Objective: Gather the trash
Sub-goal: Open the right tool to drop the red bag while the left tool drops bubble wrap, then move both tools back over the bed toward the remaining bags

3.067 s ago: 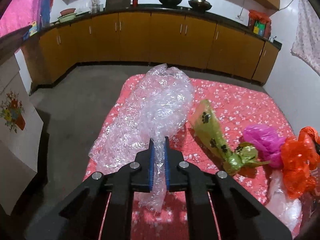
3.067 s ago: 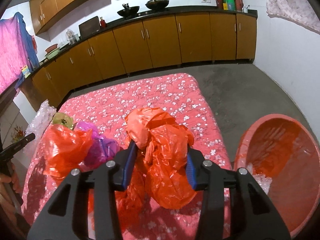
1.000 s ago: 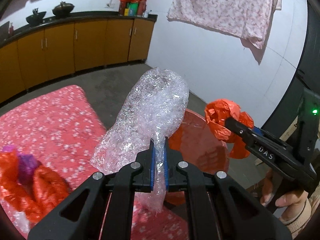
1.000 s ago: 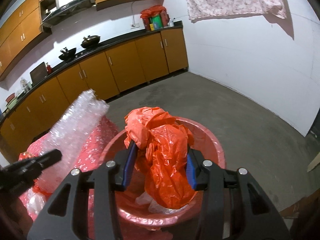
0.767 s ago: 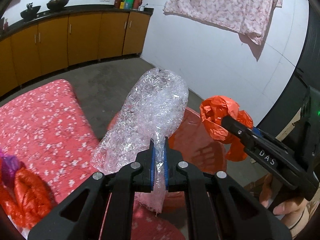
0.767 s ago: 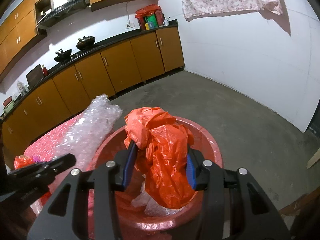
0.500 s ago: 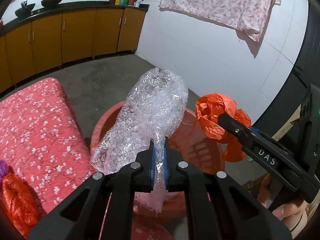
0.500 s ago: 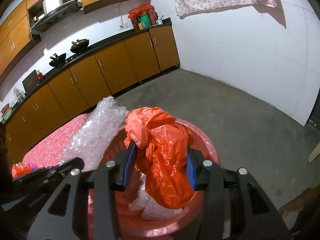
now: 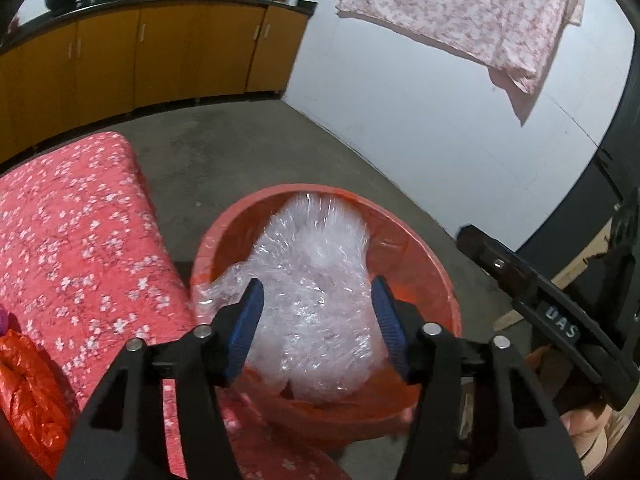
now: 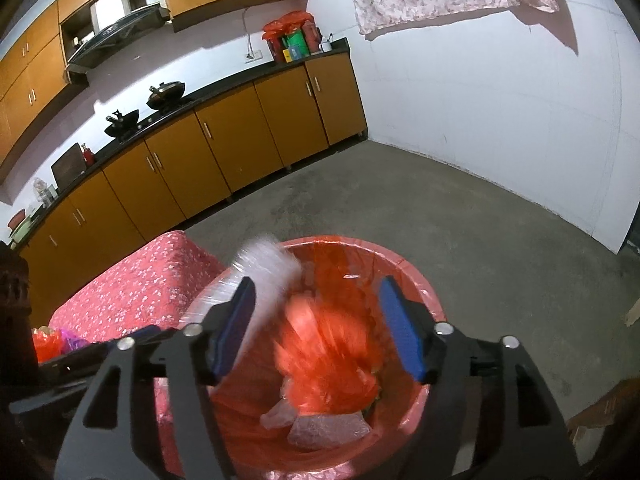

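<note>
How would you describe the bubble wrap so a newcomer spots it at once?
Find the flowered red mattress on the concrete floor; beside its corner stands a round red tub. The bubble wrap is the crinkly clear bundle inside it, the only see-through item, unlike the orange plastic bag dropping in alongside.

bubble wrap (image 9: 316, 300): motion-blurred between the left tool's (image 9: 318, 330) opening jaws; its lower end hidden behind the tool.
orange bag (image 10: 328, 356): smeared with blur below the right tool's (image 10: 320, 328) opening jaws.
tub (image 9: 432, 276): near rim hidden by the left tool's arms.
orange bundle (image 9: 28, 392): cut off at the frame edge, left of the left tool.
</note>
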### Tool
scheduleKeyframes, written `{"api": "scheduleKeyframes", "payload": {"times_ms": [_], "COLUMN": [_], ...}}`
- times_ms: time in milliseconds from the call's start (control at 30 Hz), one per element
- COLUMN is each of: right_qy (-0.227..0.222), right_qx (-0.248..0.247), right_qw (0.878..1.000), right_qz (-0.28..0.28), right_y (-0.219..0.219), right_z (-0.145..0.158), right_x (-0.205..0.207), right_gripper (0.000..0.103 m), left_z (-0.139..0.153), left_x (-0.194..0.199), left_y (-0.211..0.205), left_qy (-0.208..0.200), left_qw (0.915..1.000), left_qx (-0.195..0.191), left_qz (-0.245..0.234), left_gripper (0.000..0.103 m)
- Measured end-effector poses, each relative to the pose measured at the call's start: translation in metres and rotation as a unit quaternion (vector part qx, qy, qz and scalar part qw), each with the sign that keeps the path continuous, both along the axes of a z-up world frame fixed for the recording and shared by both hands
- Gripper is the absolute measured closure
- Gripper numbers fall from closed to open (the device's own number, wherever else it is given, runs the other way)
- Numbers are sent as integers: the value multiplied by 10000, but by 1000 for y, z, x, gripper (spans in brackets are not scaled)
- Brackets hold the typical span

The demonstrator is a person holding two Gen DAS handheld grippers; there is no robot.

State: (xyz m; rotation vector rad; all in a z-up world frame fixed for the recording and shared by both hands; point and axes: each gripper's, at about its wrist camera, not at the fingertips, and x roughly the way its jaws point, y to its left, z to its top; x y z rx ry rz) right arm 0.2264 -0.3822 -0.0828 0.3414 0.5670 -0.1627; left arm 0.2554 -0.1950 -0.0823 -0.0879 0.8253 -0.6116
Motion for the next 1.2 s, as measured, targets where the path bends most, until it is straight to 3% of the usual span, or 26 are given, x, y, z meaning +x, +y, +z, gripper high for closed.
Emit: {"api": "scheduleKeyframes", "payload": {"times_ms": [100, 233, 300, 433, 567, 900, 1200], "right_qy": [-51, -269, -330, -318, -272, -307, -474], "right_qx": [-82, -374, -554, -746, -865, -991, -879], "right_qw": [9999, 9984, 9969, 9956, 9950, 9945, 9928], "right_qz": [-91, -329, -440, -469, -407, 103, 666], "right_y": [0, 5, 8, 17, 28, 70, 119], "right_z": [3, 8, 11, 15, 18, 34, 45], "right_x": [-4, -16, -19, -21, -23, -25, -30], "right_gripper": [27, 8, 4, 4, 4, 4, 4], "left_z": [2, 10, 16, 22, 29, 53, 66], "left_x": [0, -5, -9, -16, -24, -46, -74], "left_y": [7, 18, 23, 36, 54, 111, 178], "left_qy": [35, -147, -250, -413, -540, -746, -1065], "left_qw": [9999, 9994, 9989, 9972, 9948, 9869, 9707], "left_qx": [0, 29, 42, 149, 244, 246, 464], "left_qz": [121, 300, 398, 607, 824, 1410, 2105], "left_gripper": [42, 26, 21, 10, 7, 6, 6]}}
